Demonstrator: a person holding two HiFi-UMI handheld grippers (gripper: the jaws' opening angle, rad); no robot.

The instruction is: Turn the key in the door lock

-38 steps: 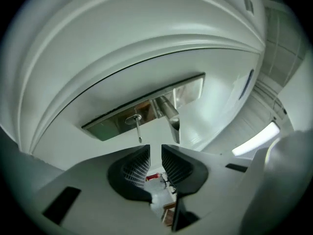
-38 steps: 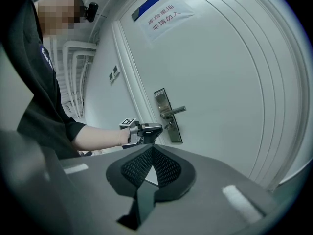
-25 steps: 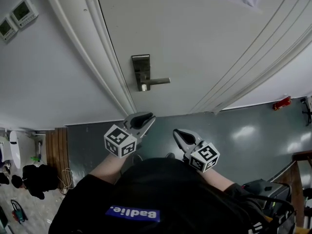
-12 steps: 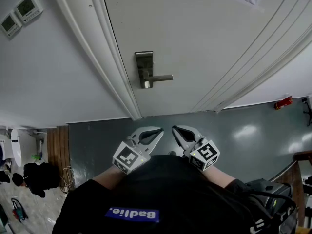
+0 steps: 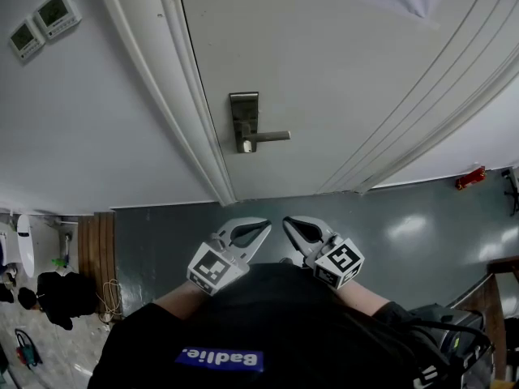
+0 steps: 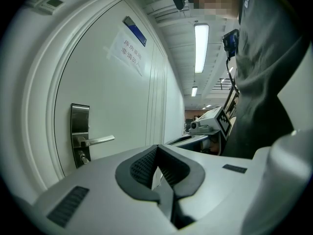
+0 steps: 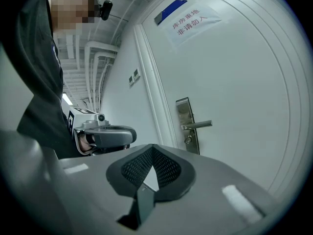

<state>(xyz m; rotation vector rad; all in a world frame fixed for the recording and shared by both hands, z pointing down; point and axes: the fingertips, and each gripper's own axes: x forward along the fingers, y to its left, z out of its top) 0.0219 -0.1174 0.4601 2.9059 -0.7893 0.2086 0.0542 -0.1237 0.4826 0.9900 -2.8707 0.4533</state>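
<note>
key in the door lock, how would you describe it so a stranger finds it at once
On the white door, near its left edge, is a tall metal lock plate. A lever handle juts right from it; the key is the small stub under the lever's pivot, at the plate's lower end.

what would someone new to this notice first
The metal lock plate with its lever handle stands out against the white door, with what looks like a key sticking out just below the lever. Nearer the camera, the left gripper and right gripper sit side by side low in the head view, jaws together and empty, well short of the door.
</note>
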